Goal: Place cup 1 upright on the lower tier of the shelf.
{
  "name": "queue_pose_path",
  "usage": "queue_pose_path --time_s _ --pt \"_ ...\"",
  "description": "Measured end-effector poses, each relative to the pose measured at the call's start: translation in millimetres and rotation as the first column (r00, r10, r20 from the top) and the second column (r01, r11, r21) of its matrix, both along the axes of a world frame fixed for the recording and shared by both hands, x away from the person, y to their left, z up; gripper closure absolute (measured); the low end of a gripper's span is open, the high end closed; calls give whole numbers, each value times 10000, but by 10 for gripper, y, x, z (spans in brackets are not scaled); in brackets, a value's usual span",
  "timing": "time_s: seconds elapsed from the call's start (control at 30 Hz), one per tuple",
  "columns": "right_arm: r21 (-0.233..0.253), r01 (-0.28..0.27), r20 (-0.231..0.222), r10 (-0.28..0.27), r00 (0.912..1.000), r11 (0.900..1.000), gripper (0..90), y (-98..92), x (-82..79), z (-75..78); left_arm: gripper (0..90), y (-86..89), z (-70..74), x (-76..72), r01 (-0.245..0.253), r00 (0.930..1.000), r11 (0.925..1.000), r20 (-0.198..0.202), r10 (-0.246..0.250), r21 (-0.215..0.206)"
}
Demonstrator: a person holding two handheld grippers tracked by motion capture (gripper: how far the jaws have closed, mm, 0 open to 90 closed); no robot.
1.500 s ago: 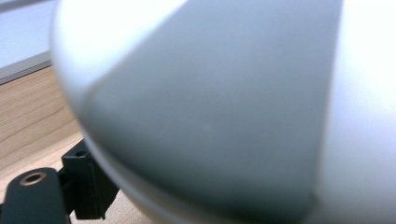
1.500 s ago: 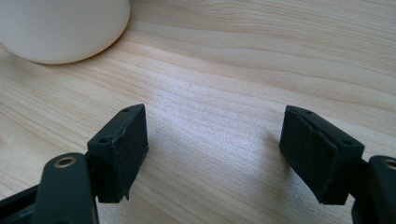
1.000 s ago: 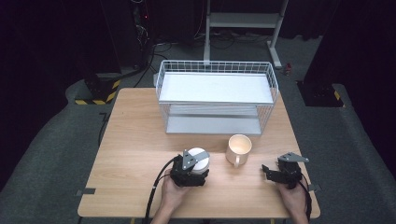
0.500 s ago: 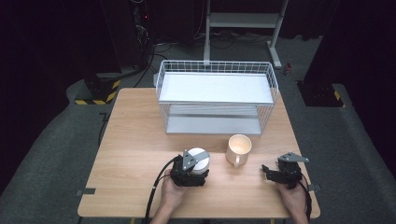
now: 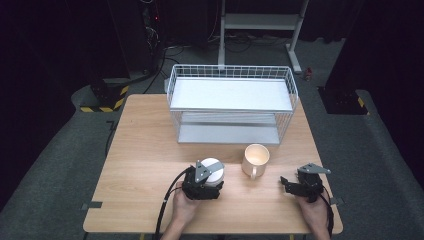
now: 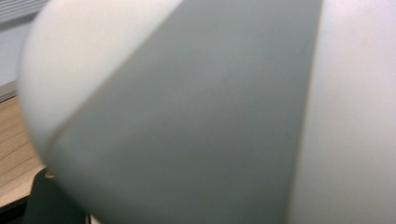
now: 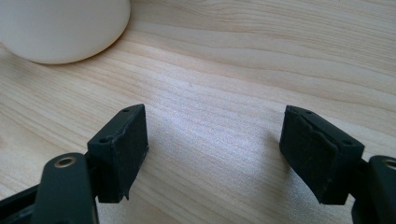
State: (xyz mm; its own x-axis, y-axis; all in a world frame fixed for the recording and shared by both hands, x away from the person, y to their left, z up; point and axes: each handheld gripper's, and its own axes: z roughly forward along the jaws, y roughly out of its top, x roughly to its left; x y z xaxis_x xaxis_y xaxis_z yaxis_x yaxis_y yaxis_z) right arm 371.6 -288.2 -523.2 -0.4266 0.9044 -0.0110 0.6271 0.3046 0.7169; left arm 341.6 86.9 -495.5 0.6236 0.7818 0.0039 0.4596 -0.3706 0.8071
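Note:
A white cup with a broad grey band stands on the wooden table near its front edge. My left gripper is shut on it, the cup pressing close against the camera with one black jaw at its lower left edge. A cream mug stands just right of it, handle toward the person. My right gripper rests low over the table right of the mug, open, with bare wood between its pads. The mug's base sits at the upper left of the right gripper view.
A white wire rack with two shelves stands at the back middle of the table. Bare wood stretches along the table's left side. Beyond the table are dark floor, a stand's legs and cables.

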Motion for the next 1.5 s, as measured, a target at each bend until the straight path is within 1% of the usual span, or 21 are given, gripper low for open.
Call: queue_pose_path --time_s 0.3,0.47,0.57,0.6,0.7,0.77,0.8,0.83,0.87,0.97,1.1,1.2,1.3,1.4,1.5 --pt "8 12 -10 -12 10000 10000 236 1 0 1 191 22 13 18 12 9999 9997 -170 -16 -235" --pt "-17 -18 7 18 10000 10000 236 -1 0 0 191 9 38 32 112 9998 9999 -182 -112 -26" --pt "-17 -17 8 17 10000 10000 236 -1 0 0 191 9 68 50 159 9997 9998 -183 -161 -139" --pt "-16 -16 7 16 10000 10000 236 -1 0 0 191 8 83 57 167 9995 9997 -249 -172 -180" --pt "-10 -7 0 7 10000 10000 236 -1 -2 0 191 2 108 72 191 9995 9996 -252 -197 -216" --pt "-9 -7 -2 7 10000 10000 236 -1 -2 0 191 6 116 82 228 9992 9991 -307 -239 -358" --pt "-11 -8 0 8 10000 10000 236 -1 -2 0 191 9 119 89 204 9991 9990 -364 -218 -397" --pt "-10 -7 -1 7 10000 10000 236 0 -2 0 191 10 121 93 172 9991 9992 -376 -185 -348" --pt "-10 -6 0 6 10000 10000 236 -1 -2 0 191 11 126 100 171 9991 9994 -381 -182 -290" --pt "-9 -6 -2 6 10000 10000 236 0 -2 0 191 9 142 112 164 9990 9993 -407 -177 -334" --pt "-9 -6 -3 6 10000 10000 236 0 -2 0 191 5 170 136 136 9991 9996 -390 -145 -247" --pt "-10 -6 -1 6 10000 10000 236 -1 -2 0 191 1 193 165 137 9993 9993 -356 -149 -339" --pt "-10 -8 0 8 10000 10000 236 -1 -2 0 191 15 198 197 54 9987 9985 -507 -82 -544" --pt "-9 -6 -1 6 10000 10000 236 -1 -2 0 191 15 208 222 25 9985 9991 -545 -49 -430" --pt "-11 -7 -2 7 10000 10000 236 -1 -2 0 191 10 233 247 31 9986 9990 -535 -56 -455"
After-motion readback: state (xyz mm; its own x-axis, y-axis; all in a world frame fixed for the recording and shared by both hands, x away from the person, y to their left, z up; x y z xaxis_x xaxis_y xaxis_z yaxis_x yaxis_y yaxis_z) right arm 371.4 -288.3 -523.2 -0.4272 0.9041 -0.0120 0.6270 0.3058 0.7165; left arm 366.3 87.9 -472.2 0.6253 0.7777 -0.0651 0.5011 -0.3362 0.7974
